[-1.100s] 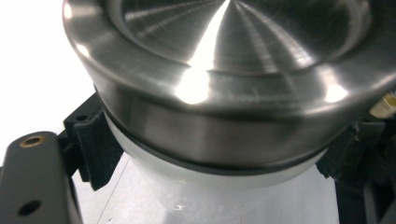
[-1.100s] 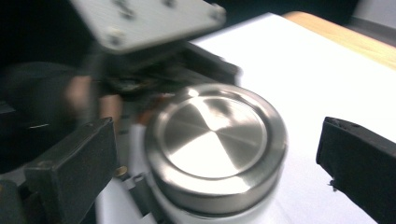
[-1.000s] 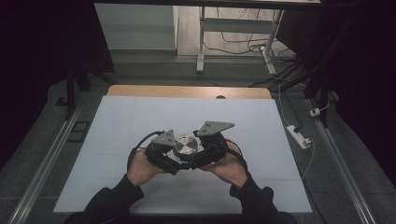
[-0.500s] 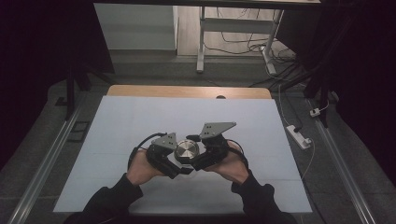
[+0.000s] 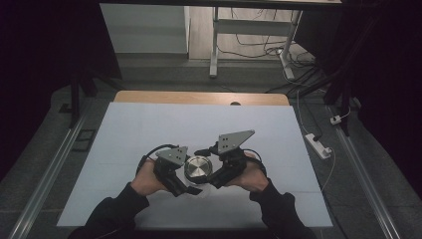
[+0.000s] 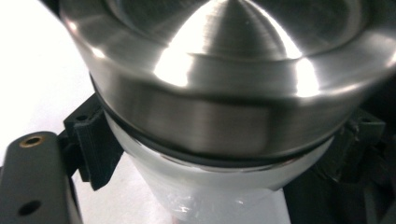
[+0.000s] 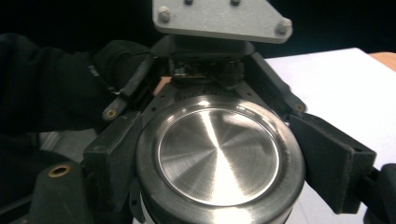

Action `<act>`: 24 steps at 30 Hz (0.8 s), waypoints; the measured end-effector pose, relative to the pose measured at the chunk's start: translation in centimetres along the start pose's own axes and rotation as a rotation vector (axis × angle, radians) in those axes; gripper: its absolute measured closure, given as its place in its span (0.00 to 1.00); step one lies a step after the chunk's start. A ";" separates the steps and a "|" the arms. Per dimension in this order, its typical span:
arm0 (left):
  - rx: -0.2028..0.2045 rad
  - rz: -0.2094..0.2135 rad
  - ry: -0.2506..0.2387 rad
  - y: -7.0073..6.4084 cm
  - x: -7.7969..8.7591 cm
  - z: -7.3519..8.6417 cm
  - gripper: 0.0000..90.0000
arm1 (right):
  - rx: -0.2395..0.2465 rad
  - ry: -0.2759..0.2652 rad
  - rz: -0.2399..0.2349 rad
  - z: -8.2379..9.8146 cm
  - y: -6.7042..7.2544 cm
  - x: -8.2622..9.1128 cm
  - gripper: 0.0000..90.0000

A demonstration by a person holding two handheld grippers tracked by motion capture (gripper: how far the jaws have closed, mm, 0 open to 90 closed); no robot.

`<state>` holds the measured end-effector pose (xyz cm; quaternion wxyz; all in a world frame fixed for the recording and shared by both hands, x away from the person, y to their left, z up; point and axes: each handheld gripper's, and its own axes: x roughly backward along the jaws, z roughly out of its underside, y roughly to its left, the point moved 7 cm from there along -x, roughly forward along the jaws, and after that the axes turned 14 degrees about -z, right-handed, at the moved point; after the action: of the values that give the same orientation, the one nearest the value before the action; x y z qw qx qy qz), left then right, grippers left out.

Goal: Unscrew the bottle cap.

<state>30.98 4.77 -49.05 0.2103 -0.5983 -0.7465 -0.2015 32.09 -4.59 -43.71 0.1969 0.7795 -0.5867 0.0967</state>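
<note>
A jar with a round brushed-metal lid [image 5: 197,168] and a frosted white body [image 6: 219,191] is held between the person's two hands over the white table [image 5: 149,129]. My left gripper [image 5: 186,184] is shut on the white body just under the lid, with its black fingers [image 6: 93,149] pressed on either side. My right gripper [image 5: 211,175] is shut on the lid [image 7: 217,156]. Its black pads [image 7: 327,161] press on the rim from both sides. The grey plate [image 7: 222,16] of the left gripper rises just beyond the lid.
A strip of bare wood [image 5: 199,97] runs along the table's far edge. A white power strip [image 5: 317,145] lies on the floor to the right, and metal frame legs [image 5: 214,45] with cables stand behind. Floor rails [image 5: 45,179] flank the table.
The right gripper has edged slightly toward the near side beside the jar, and its grey plate sits a little lower. The left hand and the jar have stayed put.
</note>
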 end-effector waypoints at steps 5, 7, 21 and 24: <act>0.029 -0.044 -0.006 0.3 -0.2 -0.1 0.17 | -0.014 -0.001 0.000 0.0 0.0 0.1 0.16; 0.064 -0.099 0.006 1.0 -0.3 0.1 0.17 | -0.043 -0.002 0.073 -0.3 -0.5 0.4 0.07; 0.213 -0.351 0.060 2.5 -0.5 -0.4 0.17 | -0.171 0.009 0.486 -0.3 -2.2 -0.5 0.20; 0.192 -0.329 0.060 2.4 -0.3 -0.4 0.17 | -0.156 0.008 0.464 -0.4 -2.1 -0.4 0.21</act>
<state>33.39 4.77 -48.78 0.2528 -0.4393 -0.8432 -0.1790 34.04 -3.61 -43.93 0.2315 0.6060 -0.7549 0.0968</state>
